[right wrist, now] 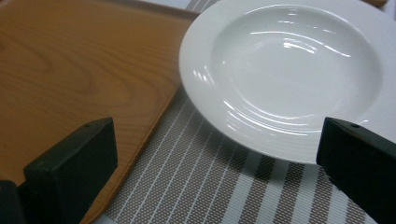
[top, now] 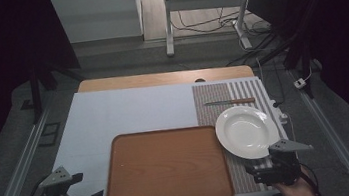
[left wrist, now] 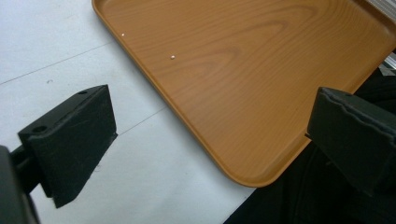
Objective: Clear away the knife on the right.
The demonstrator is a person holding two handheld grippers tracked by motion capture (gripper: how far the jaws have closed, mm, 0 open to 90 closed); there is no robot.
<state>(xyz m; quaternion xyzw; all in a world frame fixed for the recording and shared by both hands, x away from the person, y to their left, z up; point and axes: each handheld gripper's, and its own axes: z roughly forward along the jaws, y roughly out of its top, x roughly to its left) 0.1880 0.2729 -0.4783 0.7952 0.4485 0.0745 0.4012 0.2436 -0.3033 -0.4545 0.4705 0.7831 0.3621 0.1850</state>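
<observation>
A bare wooden tray (top: 166, 169) lies at the front middle of the table. A white deep plate (top: 246, 132) rests on a striped placemat (top: 215, 98) to its right, with its rim reaching the tray's right edge. My left gripper (top: 88, 186) hovers open at the tray's front left corner, nothing between its jaws. In the left gripper view, the left gripper (left wrist: 212, 116) looks over the tray (left wrist: 243, 60) corner. My right gripper (top: 266, 165) stands open just in front of the plate. In the right gripper view, the right gripper (right wrist: 217, 140) frames the plate (right wrist: 289, 70), the placemat (right wrist: 210, 186) and the tray (right wrist: 70, 70) edge.
A knife (top: 231, 102) with a wooden handle lies across the placemat behind the plate. The pale table top (top: 124, 114) stretches behind and left of the tray. Metal rails run along both sides of the table. A desk frame and cables stand on the floor beyond.
</observation>
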